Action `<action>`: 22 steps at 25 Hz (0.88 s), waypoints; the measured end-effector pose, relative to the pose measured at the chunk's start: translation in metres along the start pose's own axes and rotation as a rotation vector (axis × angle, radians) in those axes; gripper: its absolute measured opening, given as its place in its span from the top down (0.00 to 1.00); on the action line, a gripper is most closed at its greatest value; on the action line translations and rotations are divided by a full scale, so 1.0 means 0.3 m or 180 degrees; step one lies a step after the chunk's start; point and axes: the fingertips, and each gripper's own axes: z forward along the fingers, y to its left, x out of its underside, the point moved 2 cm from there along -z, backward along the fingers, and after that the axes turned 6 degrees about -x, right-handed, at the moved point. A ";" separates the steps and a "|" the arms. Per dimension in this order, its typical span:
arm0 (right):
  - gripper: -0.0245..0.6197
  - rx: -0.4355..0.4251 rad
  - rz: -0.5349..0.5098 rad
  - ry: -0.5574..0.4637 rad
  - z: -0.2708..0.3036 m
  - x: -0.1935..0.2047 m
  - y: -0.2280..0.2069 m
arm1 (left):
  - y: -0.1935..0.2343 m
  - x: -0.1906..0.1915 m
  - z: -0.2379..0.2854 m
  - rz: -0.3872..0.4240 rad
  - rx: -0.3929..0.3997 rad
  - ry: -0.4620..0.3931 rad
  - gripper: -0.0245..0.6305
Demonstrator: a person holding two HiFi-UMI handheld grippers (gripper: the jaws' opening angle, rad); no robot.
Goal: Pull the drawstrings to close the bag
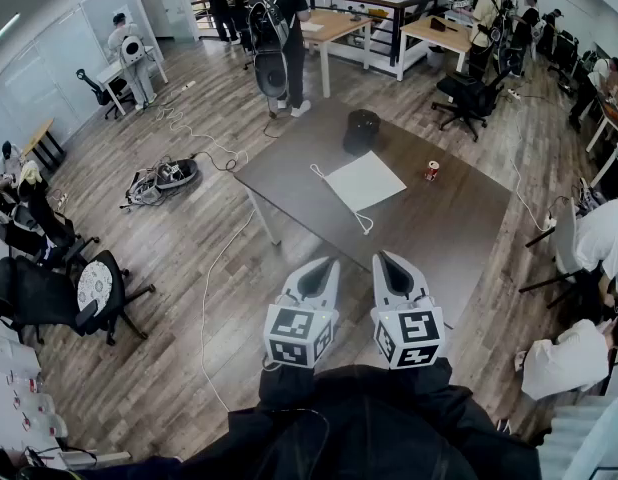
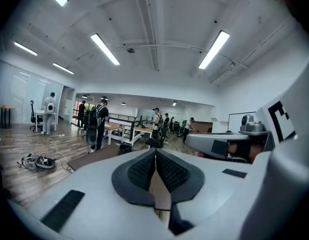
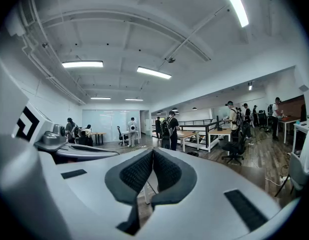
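Left hand-held gripper [image 1: 322, 271] and right hand-held gripper [image 1: 391, 266] are closed, empty; bag [image 1: 365, 181] drawstrings [image 1: 363, 223] barely show.

White drawstring bag [image 1: 366, 180] lying flat and open-mouthed on the dark worktop [image 1: 444, 230]

The bag is a plain white, roughly square cloth pouch, spread flat with no visible bulge. It sits near the middle of the worktop, turned so its corners point along the view like a diamond. Its thin white drawstrings [image 1: 361, 218] run along the edge facing the near left side of the worktop. They come out slack at both ends of that edge: one small loop at the far-left corner and one at the near corner, both resting on the worktop just beside the cloth. That edge lies straight and ungathered, and nothing touches the bag or its cords.
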 end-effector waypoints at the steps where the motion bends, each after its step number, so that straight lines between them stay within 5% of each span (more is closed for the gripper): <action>1: 0.94 0.0000 -0.0004 0.0013 0.008 0.000 0.007 | 0.011 0.000 -0.002 -0.0010 -0.0005 0.0007 0.91; 22: 0.94 -0.0150 -0.0122 0.0286 0.060 0.069 0.128 | 0.107 0.069 -0.037 -0.0178 -0.0004 0.0125 0.91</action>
